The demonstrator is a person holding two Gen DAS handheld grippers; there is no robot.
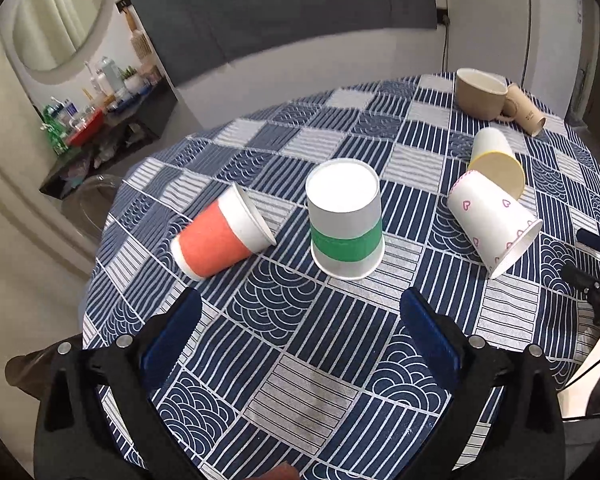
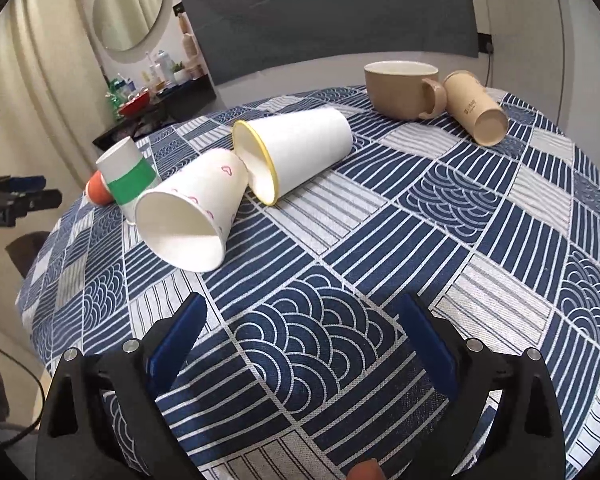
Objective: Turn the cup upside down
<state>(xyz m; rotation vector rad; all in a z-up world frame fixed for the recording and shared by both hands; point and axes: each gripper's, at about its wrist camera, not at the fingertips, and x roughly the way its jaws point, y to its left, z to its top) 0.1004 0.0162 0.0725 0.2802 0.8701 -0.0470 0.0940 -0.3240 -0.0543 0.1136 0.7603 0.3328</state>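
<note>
A white cup with a green band point(image 1: 345, 220) stands upside down on the patterned tablecloth point(image 1: 300, 360); it also shows in the right wrist view point(image 2: 129, 178). An orange-banded cup point(image 1: 224, 236) lies on its side left of it. A heart-print cup point(image 1: 494, 222) point(image 2: 190, 216) and a yellow-rimmed cup point(image 1: 496, 160) point(image 2: 296, 154) lie on their sides. My left gripper point(image 1: 300, 312) is open and empty, a little short of the green cup. My right gripper point(image 2: 302, 316) is open and empty, near the heart-print cup.
A beige mug point(image 2: 404, 88) stands upright at the table's far side, with a tan paper cup point(image 2: 476, 108) on its side beside it. A cluttered shelf point(image 1: 92, 120) stands beyond the table's left edge. The round table's edge curves close at left.
</note>
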